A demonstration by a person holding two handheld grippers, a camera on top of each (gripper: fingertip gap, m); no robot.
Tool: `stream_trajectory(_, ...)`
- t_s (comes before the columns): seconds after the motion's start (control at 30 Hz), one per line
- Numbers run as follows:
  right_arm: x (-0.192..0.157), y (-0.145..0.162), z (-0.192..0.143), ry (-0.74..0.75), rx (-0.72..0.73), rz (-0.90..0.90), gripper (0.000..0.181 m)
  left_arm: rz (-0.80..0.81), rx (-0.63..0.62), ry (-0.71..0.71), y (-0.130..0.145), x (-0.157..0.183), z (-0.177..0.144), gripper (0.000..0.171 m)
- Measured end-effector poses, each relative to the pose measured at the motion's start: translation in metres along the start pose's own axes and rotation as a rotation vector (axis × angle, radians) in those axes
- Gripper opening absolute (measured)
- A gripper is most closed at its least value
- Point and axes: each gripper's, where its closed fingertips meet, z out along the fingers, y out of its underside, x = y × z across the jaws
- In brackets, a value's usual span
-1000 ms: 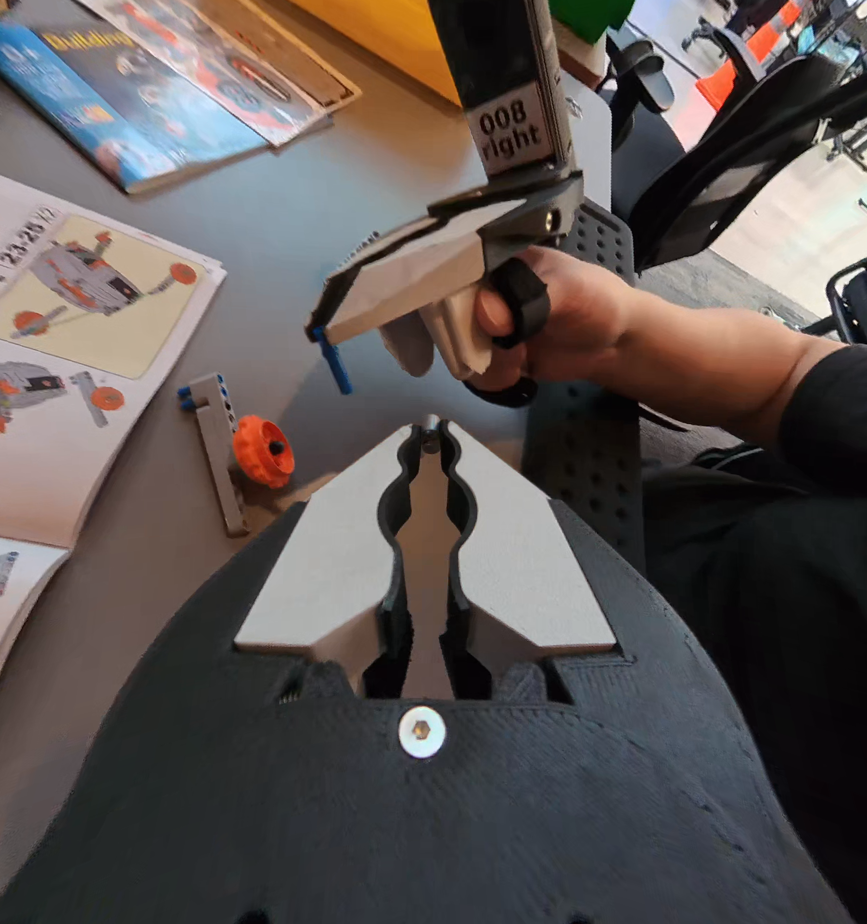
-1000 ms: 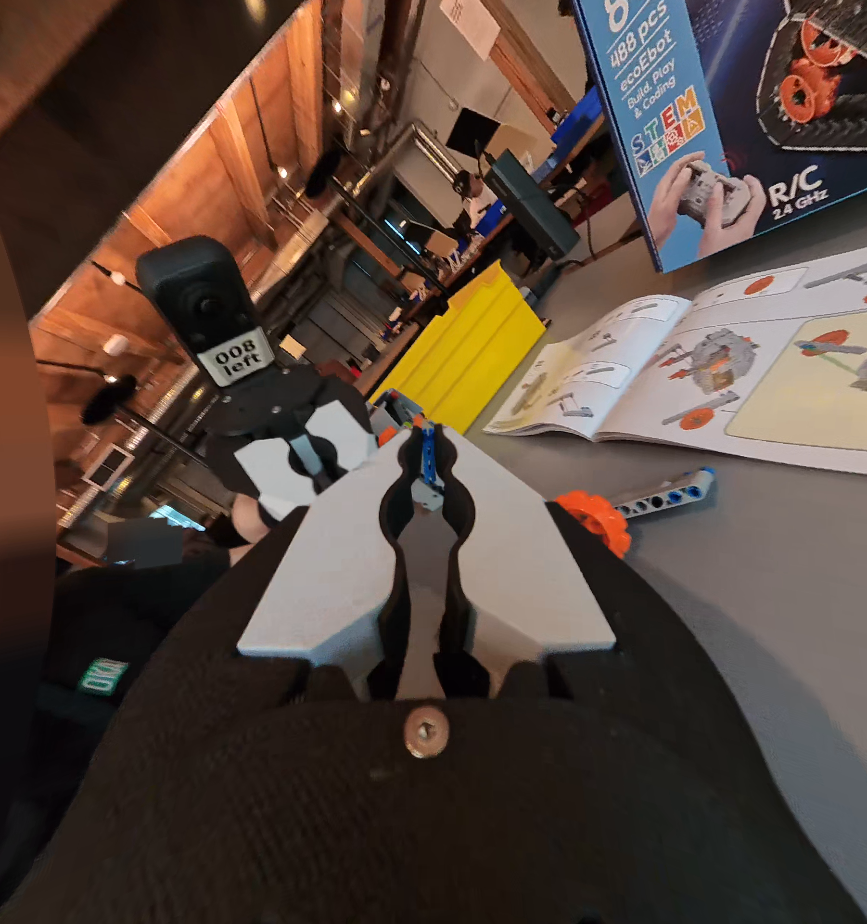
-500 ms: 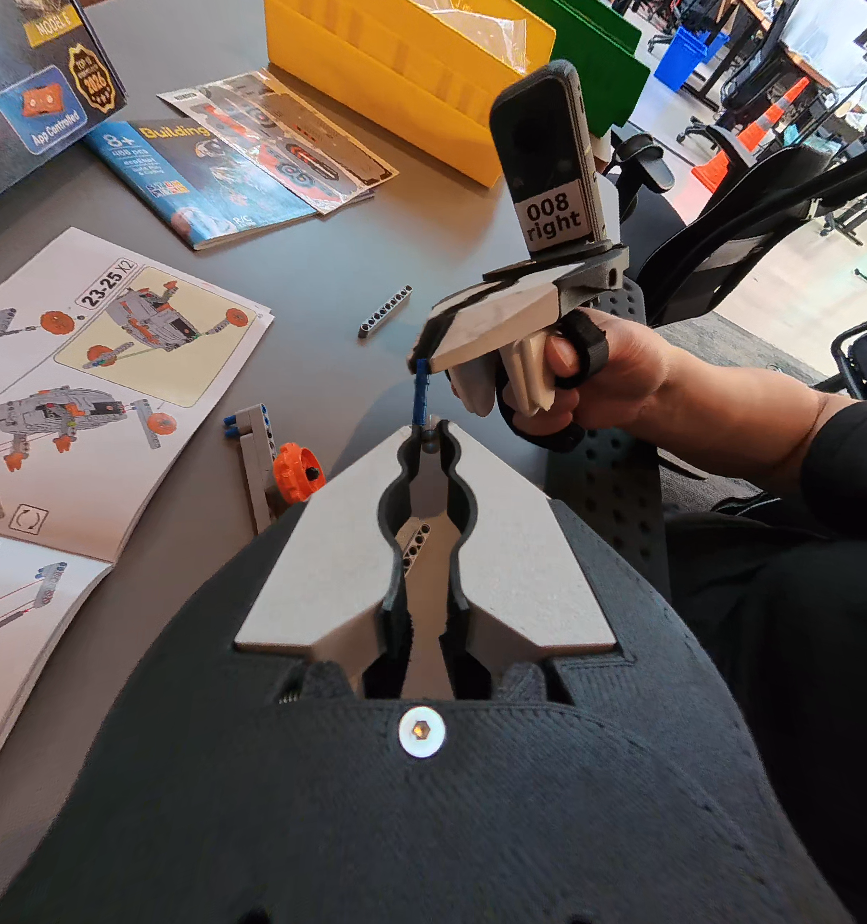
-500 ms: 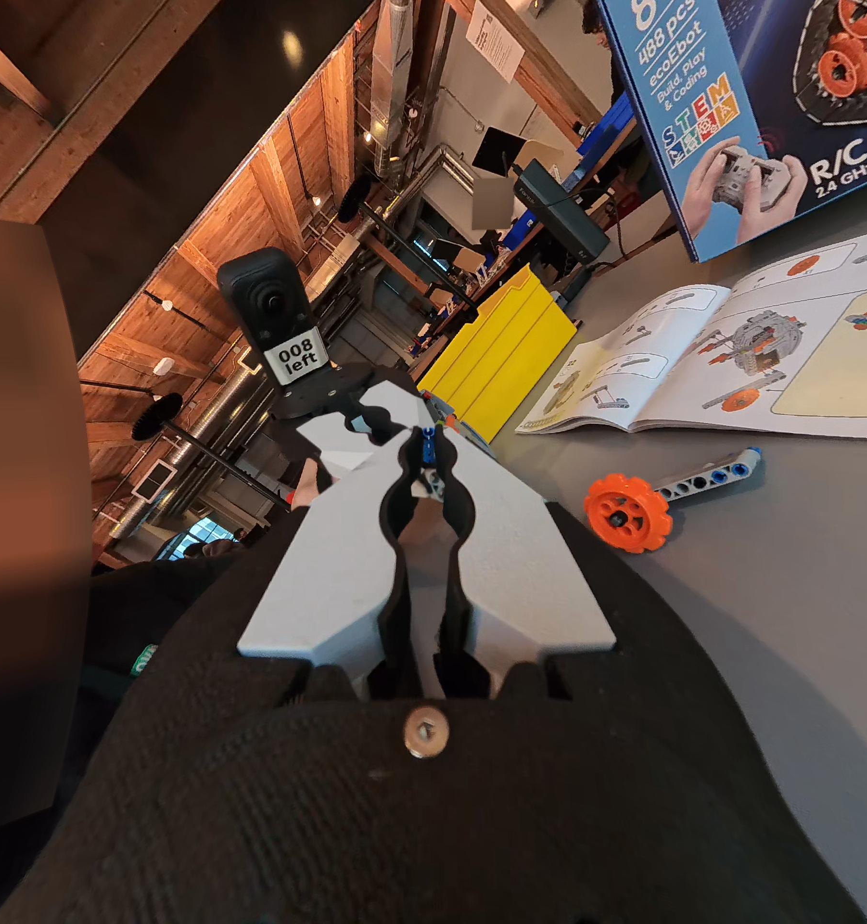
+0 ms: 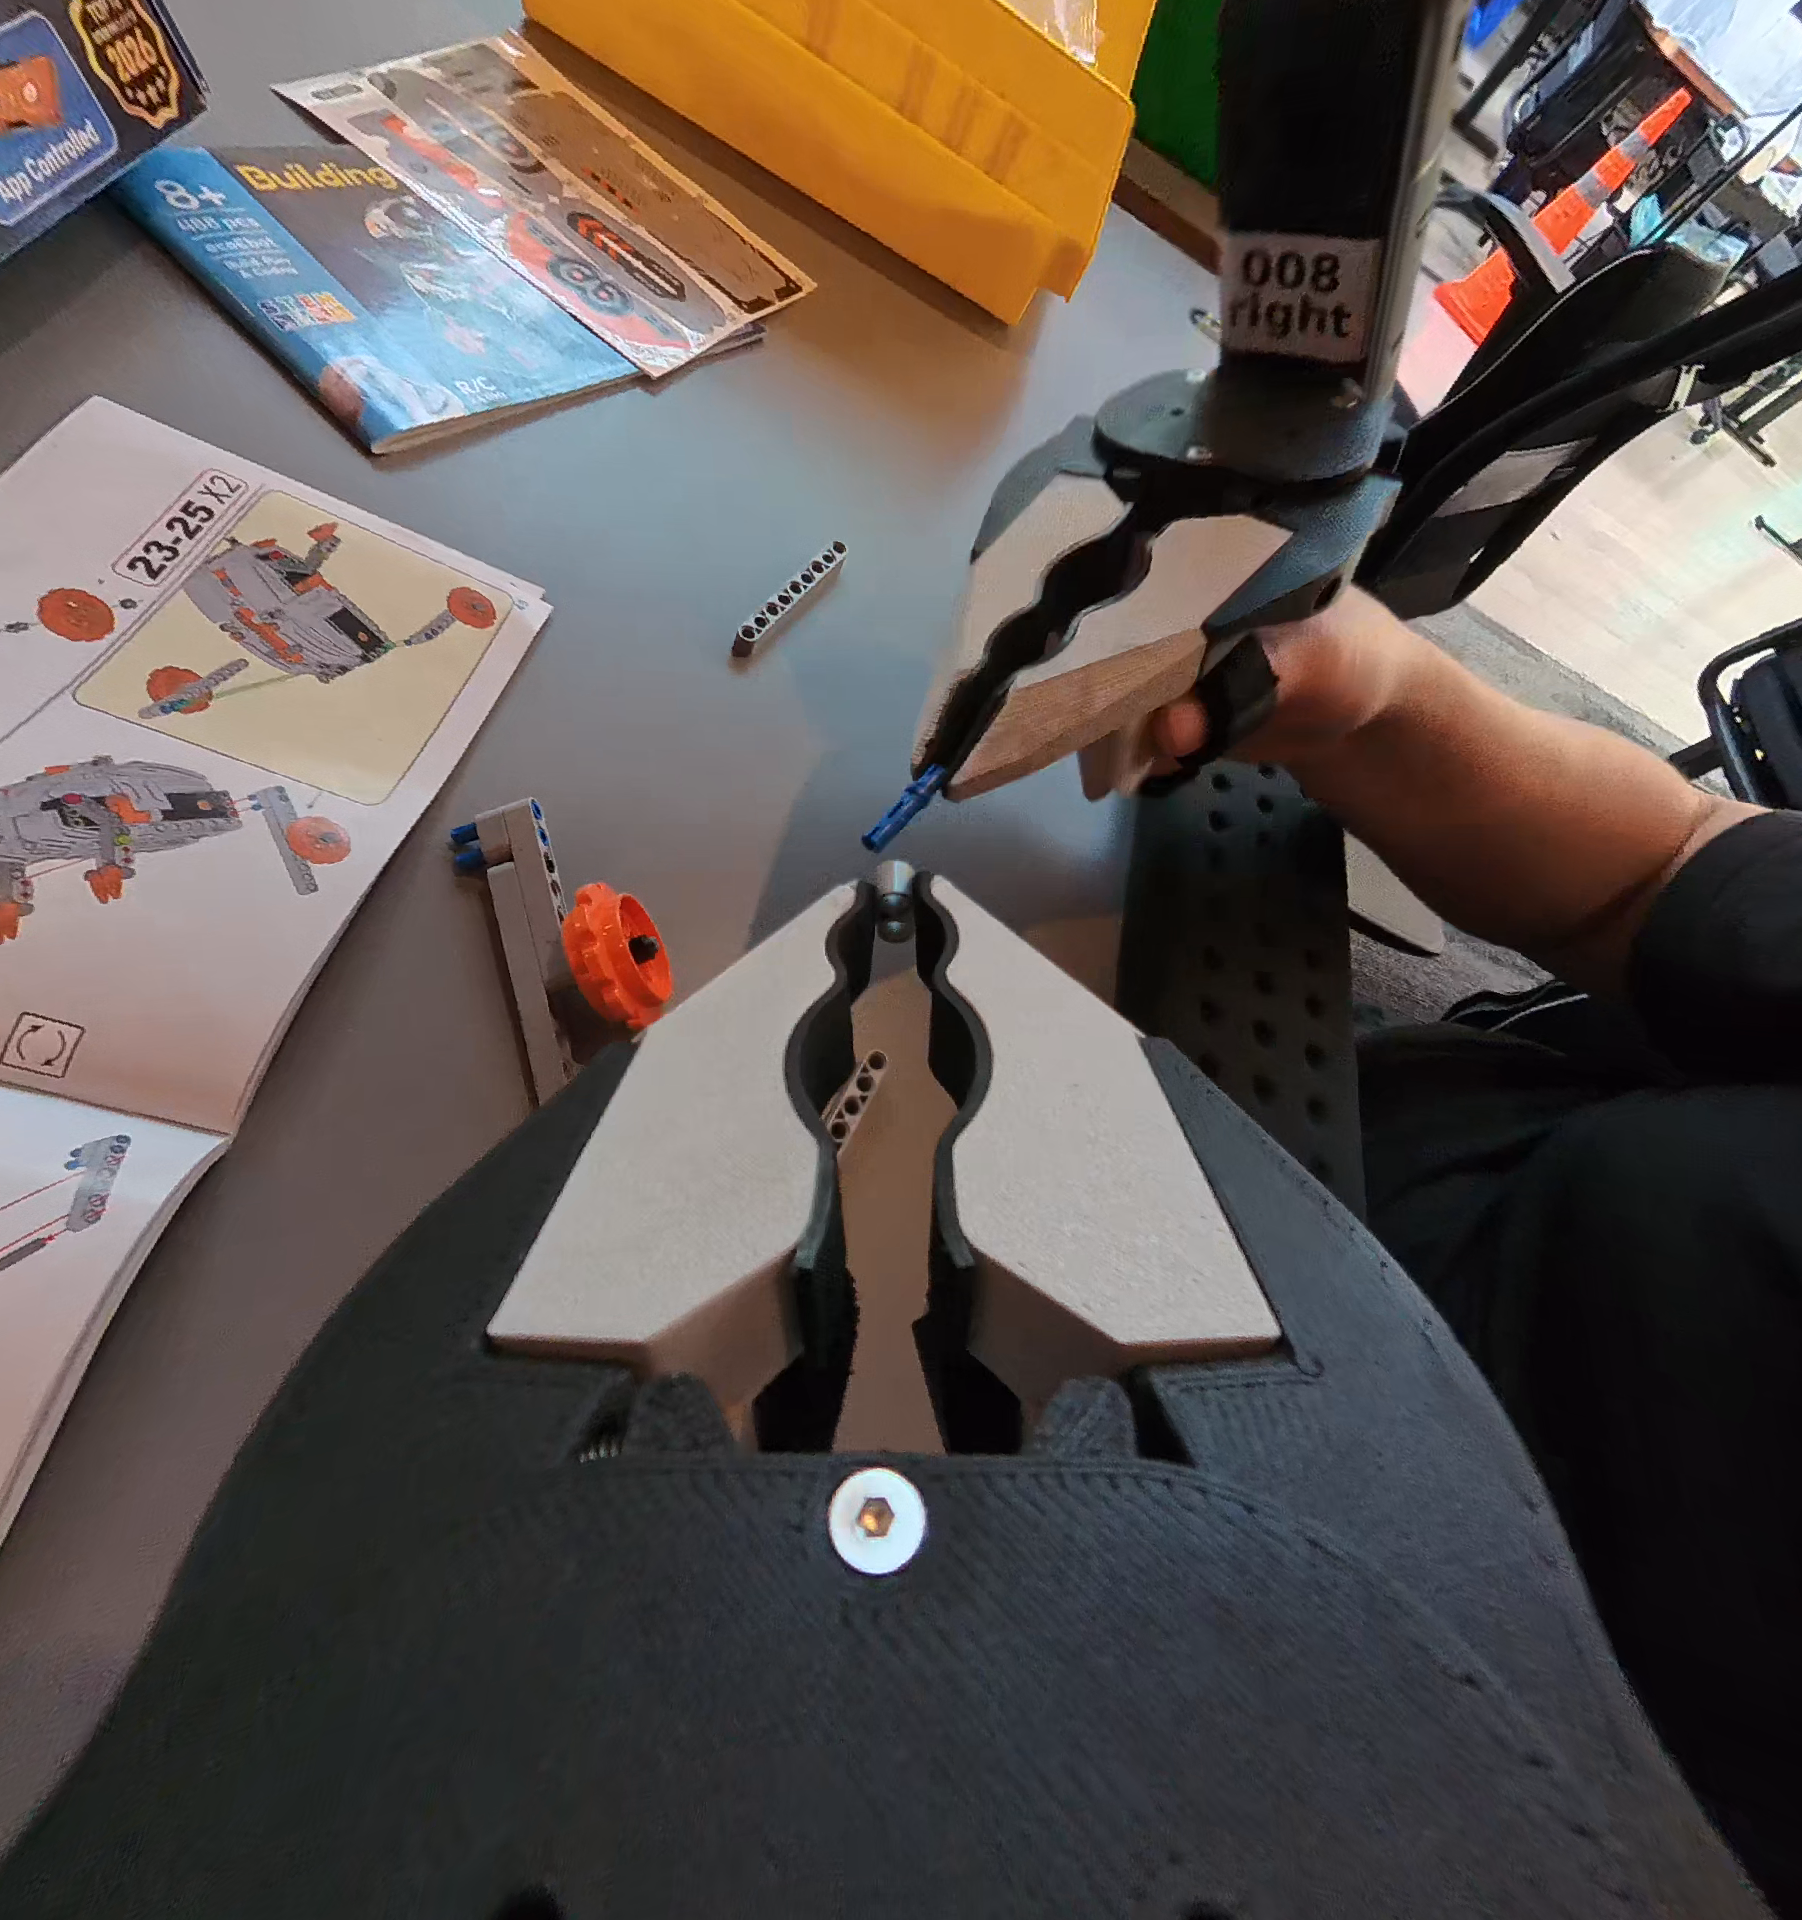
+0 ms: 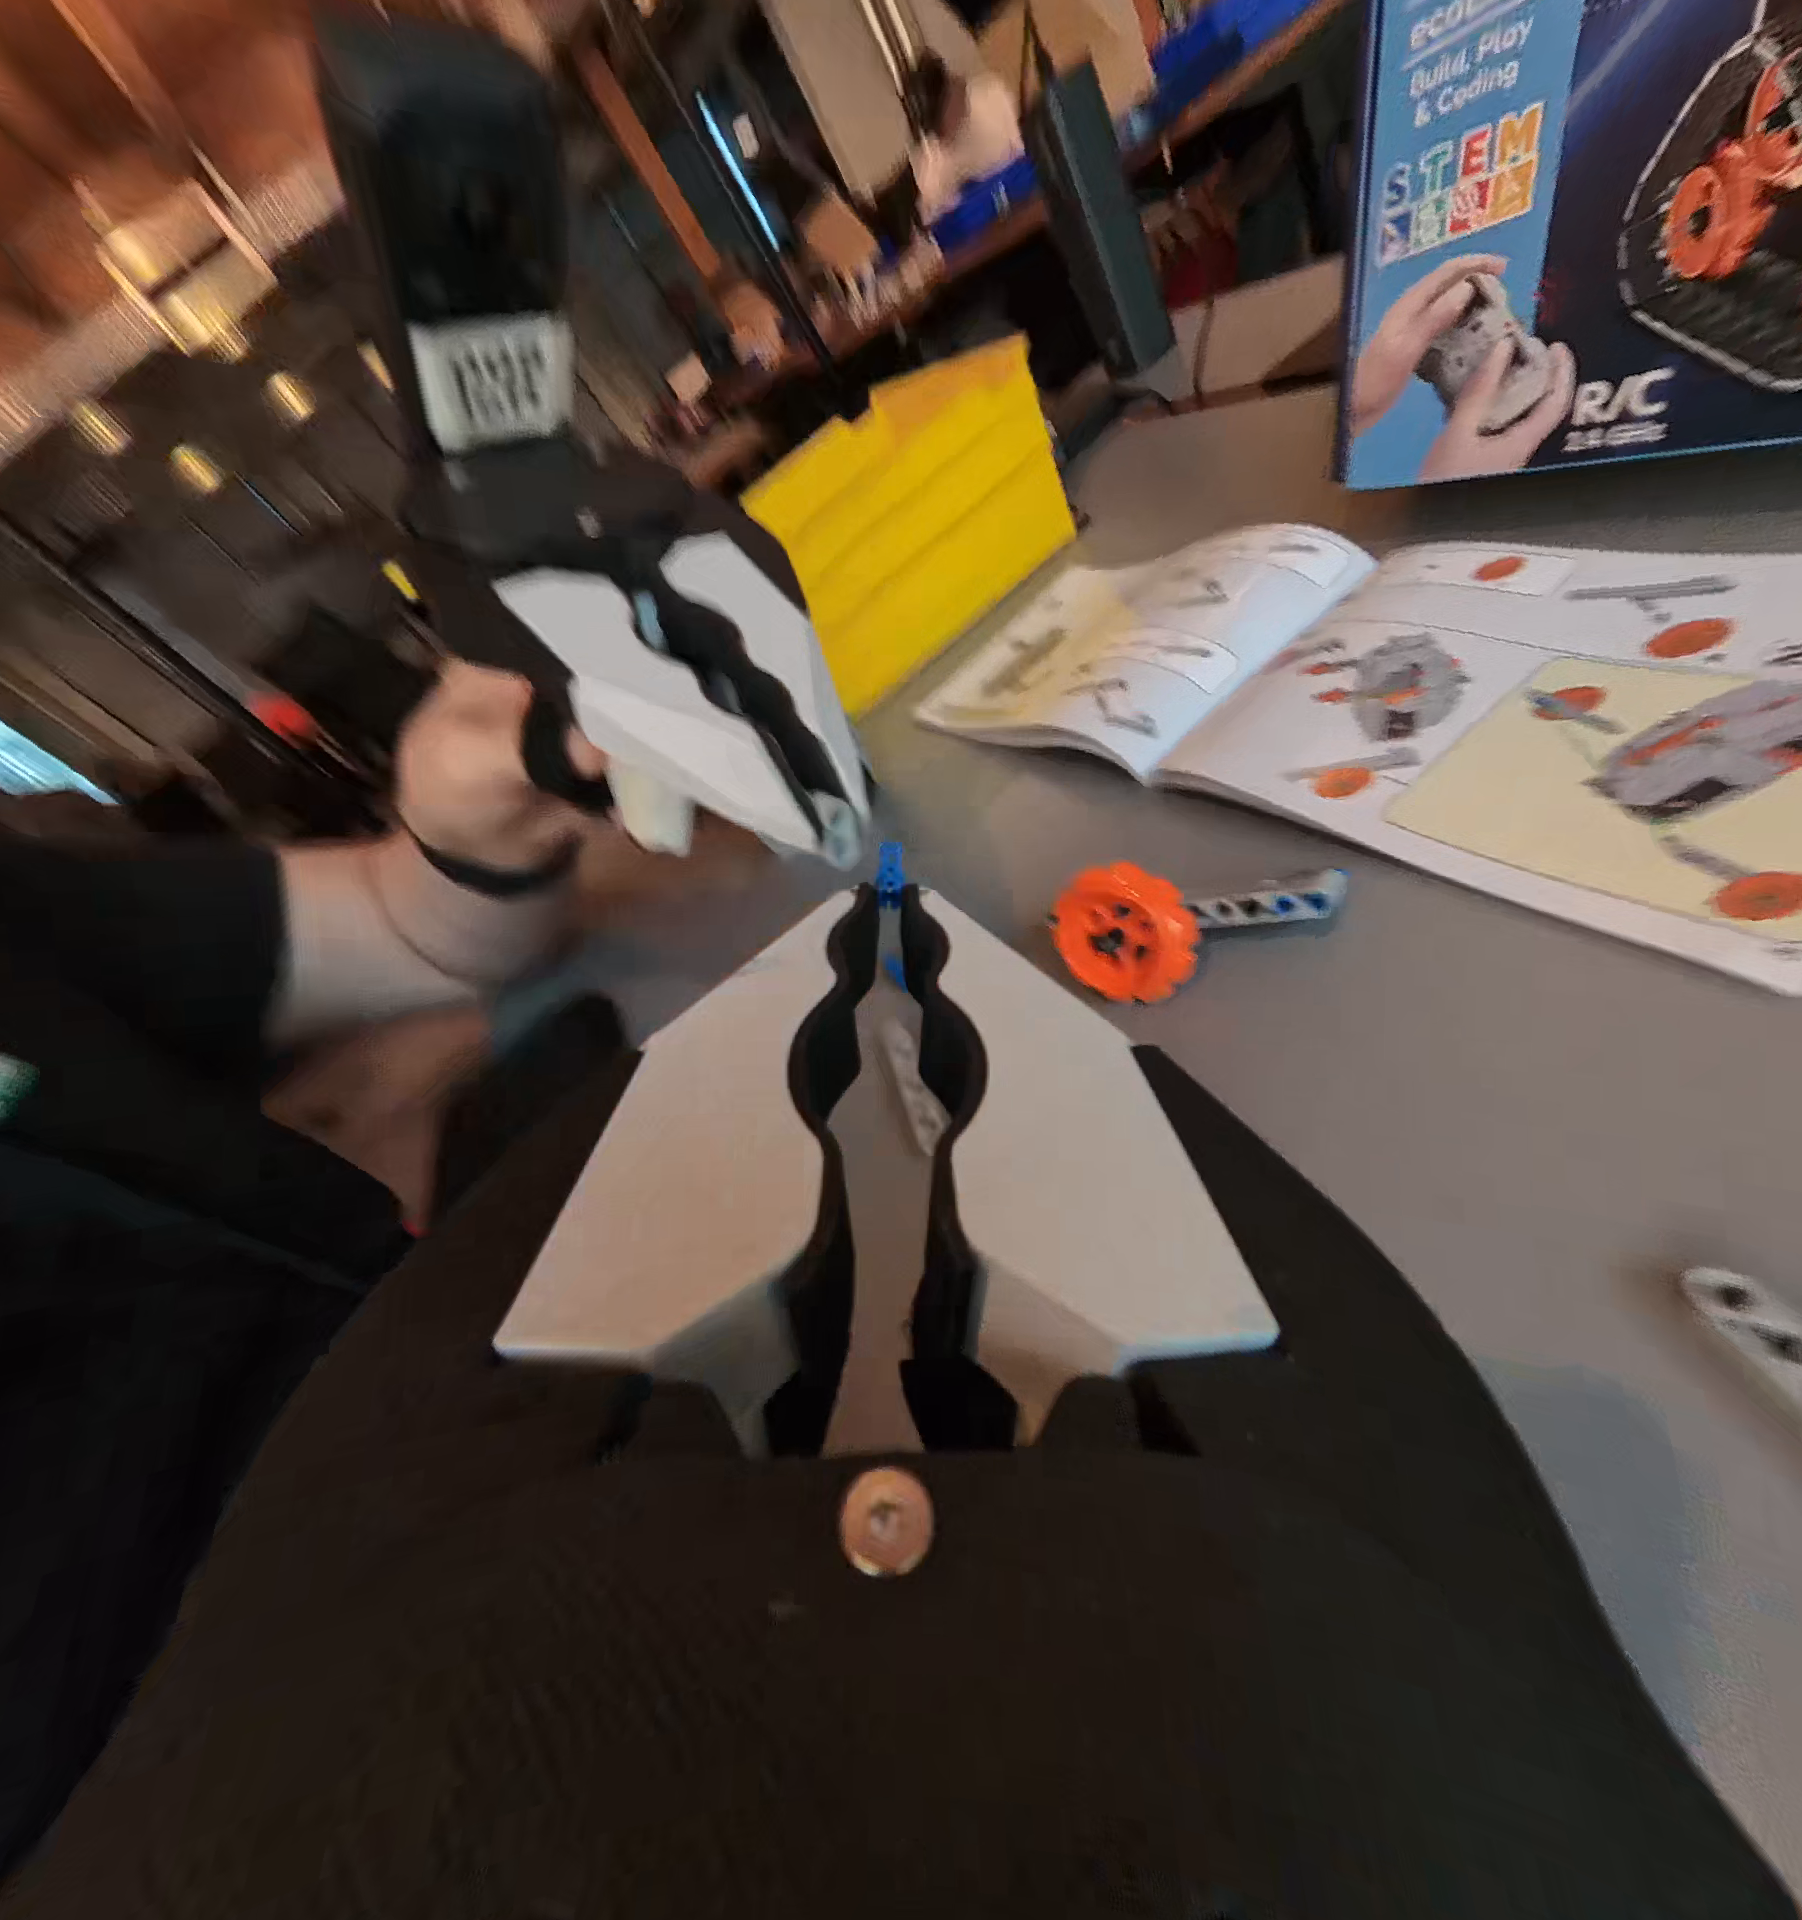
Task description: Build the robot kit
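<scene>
1. Now apart: the right gripper (image 5: 936, 774), jaws clamped on a blue pin (image 5: 902, 809), has drawn back from the left gripper (image 5: 892, 896); half a second ago the pin stood over its tip.
2. Left gripper jaws grip a small grey cylindrical piece (image 5: 891, 891) above the grey surface (image 5: 668, 520).
3. Unmoved on the surface: orange wheel (image 5: 616, 954) on its grey beam (image 5: 528, 914), open instruction booklet (image 5: 201, 727), loose dark beam (image 5: 788, 600).

Black printed shells, grey fingers

A silver screw (image 5: 876, 1524) is sitting behind the wavy-edged fingers (image 5: 1032, 1122); the person is wearing black sleeves (image 5: 1749, 935).
</scene>
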Motion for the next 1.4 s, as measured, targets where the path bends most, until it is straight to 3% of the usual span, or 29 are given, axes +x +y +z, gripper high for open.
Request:
stream_trajectory(0.17,0.036,0.034,-0.049,0.295,-0.666,-0.422,0.002,0.012,-0.002,0.016,-0.008,0.010,-0.015,0.005)
stream_trajectory(0.37,0.043,0.044,-0.088,0.322,-1.173,-0.501,0.003,0.062,0.005,0.023,-0.020,0.028,-0.037,0.005)
stream_trajectory(0.47,0.052,0.056,-0.102,0.330,-1.331,-0.499,0.004,0.079,0.036,0.019,-0.029,0.033,-0.051,0.005)
stream_trajectory(0.73,0.068,0.075,-0.113,0.339,-1.414,-0.496,0.004,0.100,0.074,0.022,-0.038,0.040,-0.064,0.005)
stream_trajectory(1.4,0.073,0.079,-0.120,0.342,-1.313,-0.453,0.005,0.079,0.021,0.085,-0.026,0.050,-0.048,0.006)
